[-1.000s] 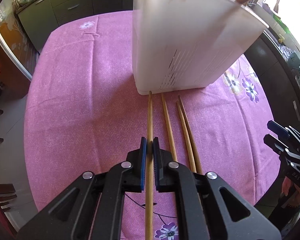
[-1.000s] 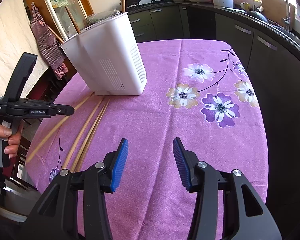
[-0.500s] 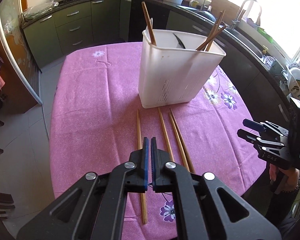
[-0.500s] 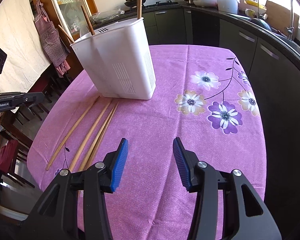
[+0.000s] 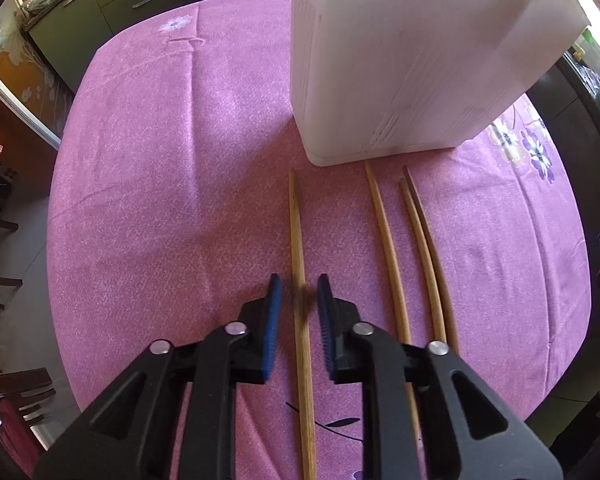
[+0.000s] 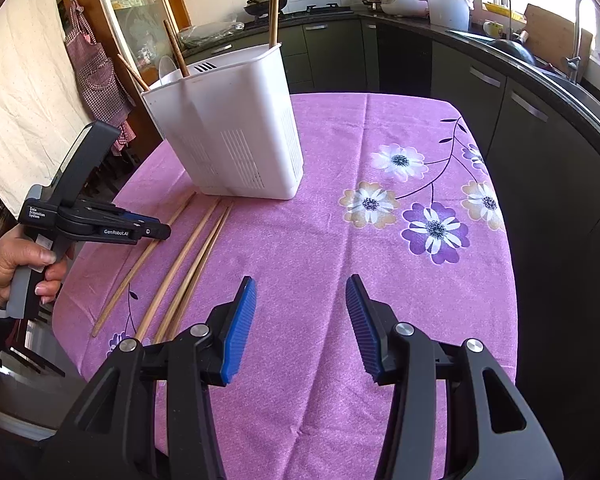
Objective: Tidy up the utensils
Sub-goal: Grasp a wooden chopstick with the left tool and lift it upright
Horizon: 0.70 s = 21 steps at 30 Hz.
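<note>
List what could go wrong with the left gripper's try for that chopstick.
1. The left gripper is open around the leftmost chopstick, well off its middle. Picked up there, the chopstick may tip or swing.
2. The chopstick's tip lies close to the white holder. Pushing forward could knock it against the holder's base.
3. Three more chopsticks lie just beside it on the tablecloth. A sideways drift could scatter them.

The left tool (image 5: 299, 294) has dropped back over the leftmost chopstick (image 5: 298, 240) with its jaws parted.
</note>
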### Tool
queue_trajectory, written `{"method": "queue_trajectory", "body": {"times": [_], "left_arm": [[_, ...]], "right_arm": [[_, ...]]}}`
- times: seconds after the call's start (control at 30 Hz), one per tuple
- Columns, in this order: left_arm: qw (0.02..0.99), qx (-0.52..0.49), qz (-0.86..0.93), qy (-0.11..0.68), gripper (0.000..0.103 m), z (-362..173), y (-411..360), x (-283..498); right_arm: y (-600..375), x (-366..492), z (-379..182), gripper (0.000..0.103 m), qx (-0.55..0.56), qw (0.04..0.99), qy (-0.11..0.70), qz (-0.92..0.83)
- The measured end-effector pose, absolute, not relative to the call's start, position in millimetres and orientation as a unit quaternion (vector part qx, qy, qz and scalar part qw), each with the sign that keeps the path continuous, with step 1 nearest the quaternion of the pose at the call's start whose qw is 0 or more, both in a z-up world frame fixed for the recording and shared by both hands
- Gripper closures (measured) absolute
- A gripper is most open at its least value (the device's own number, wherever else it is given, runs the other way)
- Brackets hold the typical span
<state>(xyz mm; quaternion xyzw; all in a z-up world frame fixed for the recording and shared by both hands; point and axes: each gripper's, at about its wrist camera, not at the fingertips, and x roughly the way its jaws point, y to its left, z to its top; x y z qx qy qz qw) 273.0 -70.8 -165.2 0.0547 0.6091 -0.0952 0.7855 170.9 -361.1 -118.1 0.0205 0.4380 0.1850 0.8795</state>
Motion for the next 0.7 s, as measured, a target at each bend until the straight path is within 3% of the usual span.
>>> {"method": "queue_trajectory", "body": {"times": [0.1, 0.27, 0.7], "left_arm": [[0.786, 0.067, -0.092, 0.608, 0.096, -166, -72, 273], [0.797, 0.049, -0.094, 0.595, 0.096, -155, -64, 269], [0.879, 0.028, -0.123, 0.46, 0.097, -34, -30, 189]], "right_arm": [[-359, 173, -122, 0.055, 0.021, 0.877, 0.441, 0.188], [-356, 175, -126, 0.055, 0.023, 0.875, 0.444, 0.194], [-352, 174, -120, 0.055, 0.018, 0.878, 0.439, 0.192]]}}
